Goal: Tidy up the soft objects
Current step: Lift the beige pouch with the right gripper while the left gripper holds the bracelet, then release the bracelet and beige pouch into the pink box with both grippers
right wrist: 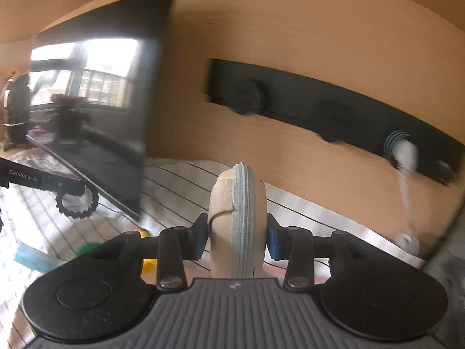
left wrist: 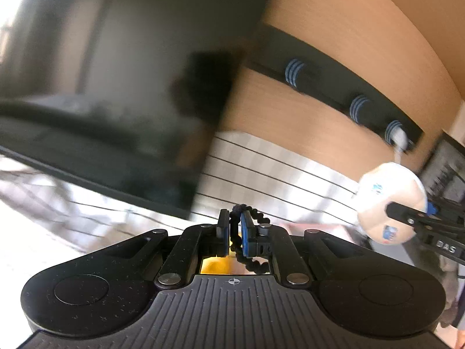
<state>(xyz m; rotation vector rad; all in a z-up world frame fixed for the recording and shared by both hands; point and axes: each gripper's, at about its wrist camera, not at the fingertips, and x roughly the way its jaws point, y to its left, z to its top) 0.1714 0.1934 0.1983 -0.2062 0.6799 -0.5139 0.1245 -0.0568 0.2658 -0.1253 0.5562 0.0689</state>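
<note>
My left gripper [left wrist: 234, 228] is shut on a black beaded hair tie [left wrist: 250, 238], held up in front of the wooden wall. The tie also shows in the right wrist view [right wrist: 77, 202], hanging from the left gripper's fingers. My right gripper [right wrist: 237, 234] is shut on a round beige zippered pouch [right wrist: 237, 221], held on edge with its grey zipper facing me. The pouch shows in the left wrist view [left wrist: 391, 202] at the right, below the hook rail. A black hook rail [right wrist: 334, 110] with blue-ringed pegs is fixed on the wall ahead.
A white object [right wrist: 405, 152] hangs from the rail's right peg, with a cord trailing down. A dark mirror panel [right wrist: 96, 96] leans at the left. A white striped cloth [right wrist: 180, 186] covers the surface below, with yellow [right wrist: 149, 264] and green [right wrist: 87, 247] items on it.
</note>
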